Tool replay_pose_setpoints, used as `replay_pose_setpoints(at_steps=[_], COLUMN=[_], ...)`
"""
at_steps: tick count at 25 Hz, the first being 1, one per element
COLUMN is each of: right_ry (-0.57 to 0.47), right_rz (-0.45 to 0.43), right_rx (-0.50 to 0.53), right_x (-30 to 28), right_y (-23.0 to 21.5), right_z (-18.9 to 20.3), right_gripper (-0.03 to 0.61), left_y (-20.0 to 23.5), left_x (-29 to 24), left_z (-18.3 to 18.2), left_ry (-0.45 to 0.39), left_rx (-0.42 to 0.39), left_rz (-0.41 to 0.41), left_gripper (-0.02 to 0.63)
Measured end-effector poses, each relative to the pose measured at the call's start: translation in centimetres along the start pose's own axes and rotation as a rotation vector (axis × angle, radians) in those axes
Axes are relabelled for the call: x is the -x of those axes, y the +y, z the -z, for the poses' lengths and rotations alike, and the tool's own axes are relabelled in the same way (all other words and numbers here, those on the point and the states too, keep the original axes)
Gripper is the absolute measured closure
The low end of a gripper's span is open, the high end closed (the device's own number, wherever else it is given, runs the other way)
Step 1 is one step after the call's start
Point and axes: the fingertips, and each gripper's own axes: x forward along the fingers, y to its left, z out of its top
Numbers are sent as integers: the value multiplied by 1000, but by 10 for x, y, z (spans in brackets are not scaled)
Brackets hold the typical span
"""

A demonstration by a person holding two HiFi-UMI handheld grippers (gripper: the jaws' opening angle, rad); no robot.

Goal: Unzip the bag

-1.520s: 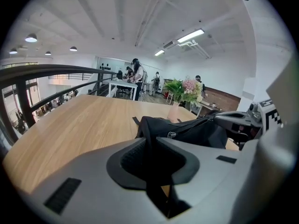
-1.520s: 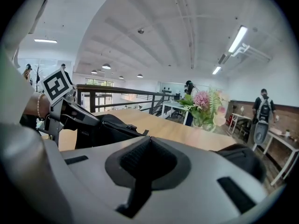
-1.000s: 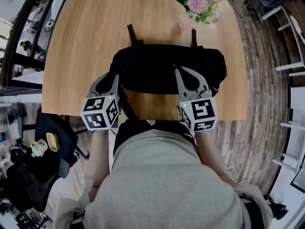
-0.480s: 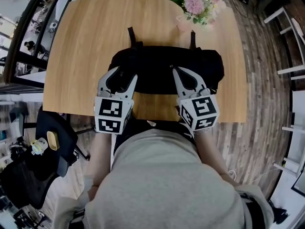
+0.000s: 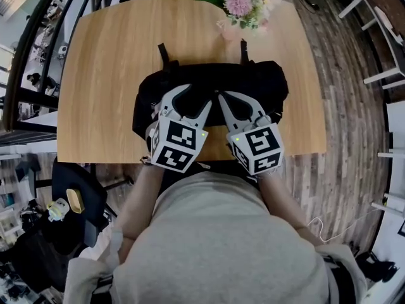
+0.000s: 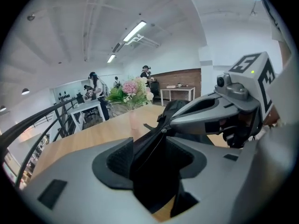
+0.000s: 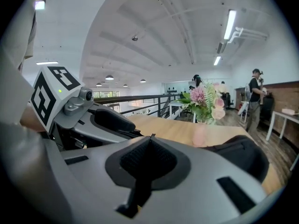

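Note:
A black bag (image 5: 266, 84) lies lengthwise on the wooden table (image 5: 107, 62), straps pointing away from me. My right gripper (image 5: 221, 96) rests on the bag's top near its middle, shut on the zipper pull (image 6: 162, 130); a small tab pokes out past its closed tips (image 7: 151, 136). My left gripper (image 5: 197, 95) sits just left of it. Its jaws have just been opening and stand wide. The bag's top and zipper line (image 6: 154, 167) lie between them, with the pads apart from the fabric.
A vase of pink flowers (image 5: 237, 5) stands just behind the bag at the table's far edge. The bag lies near the table's front edge by my body. A dark chair (image 5: 69, 189) stands on the floor at the left. People stand far off (image 7: 256, 97).
My left gripper has travelled right from the bag's left end to its middle, rolled, and opened its jaws. The right gripper has stayed shut in place.

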Motion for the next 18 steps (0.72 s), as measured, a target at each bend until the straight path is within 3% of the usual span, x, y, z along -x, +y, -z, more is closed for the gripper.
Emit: replay_pose_setpoints(at_steps=[3, 9, 18], right_ry=[5, 5, 1], right_rz=[-1, 3, 13], right_rx=[3, -10, -11], right_x=[1, 2, -3], right_y=[0, -1, -2], right_z=[2, 1, 0], right_gripper=[568, 568, 568], left_y=[-5, -12, -11], left_x=[-10, -23, -27], left_z=[0, 5, 10], left_ry=[24, 51, 65], left_rx=[-62, -114, -156], left_rz=[22, 40, 28], left_gripper=[396, 397, 537])
